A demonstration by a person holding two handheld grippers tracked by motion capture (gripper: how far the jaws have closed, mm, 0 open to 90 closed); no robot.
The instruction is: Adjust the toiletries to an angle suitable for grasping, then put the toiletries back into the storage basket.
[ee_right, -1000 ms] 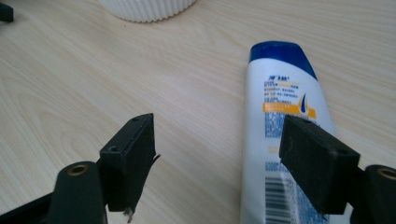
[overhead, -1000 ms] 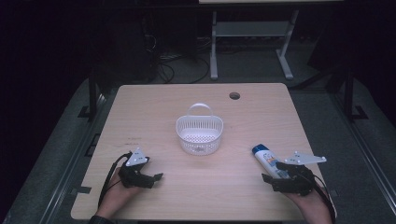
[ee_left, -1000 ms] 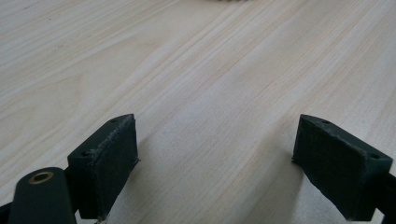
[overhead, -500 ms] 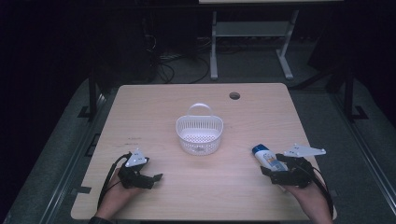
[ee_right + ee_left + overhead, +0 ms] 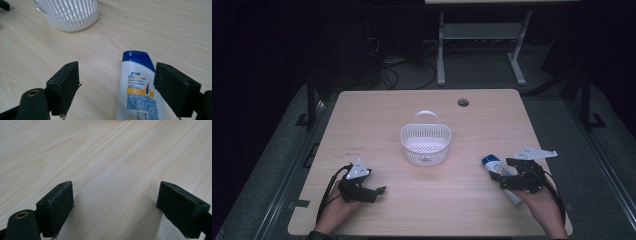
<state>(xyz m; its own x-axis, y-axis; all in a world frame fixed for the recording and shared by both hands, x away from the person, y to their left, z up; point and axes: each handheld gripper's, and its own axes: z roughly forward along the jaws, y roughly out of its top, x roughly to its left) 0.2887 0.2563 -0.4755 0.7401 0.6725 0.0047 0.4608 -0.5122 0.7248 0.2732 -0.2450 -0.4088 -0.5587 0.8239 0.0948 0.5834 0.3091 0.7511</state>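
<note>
A white shampoo bottle with a blue cap (image 5: 139, 85) lies flat on the wooden table (image 5: 387, 115), also seen at the front right as the bottle (image 5: 493, 165). My right gripper (image 5: 507, 177) is open and straddles it: in the right gripper view the bottle lies between the jaws, close to the right pad (image 5: 175, 87), cap pointing away. A white slatted basket (image 5: 425, 142) with a handle stands at the table's middle, its wall (image 5: 72, 15) beyond the bottle. My left gripper (image 5: 374, 192) rests open at the front left, with bare wood between its pads (image 5: 57, 202).
A round cable hole (image 5: 463, 102) sits near the table's far edge. A metal stand (image 5: 477, 45) and cables lie on the dark floor behind the table. A hand (image 5: 544, 207) holds the right gripper near the front right edge.
The right gripper has shifted a little to the right and forward along the bottle, its top plate tilting up. The left gripper has stayed put.
</note>
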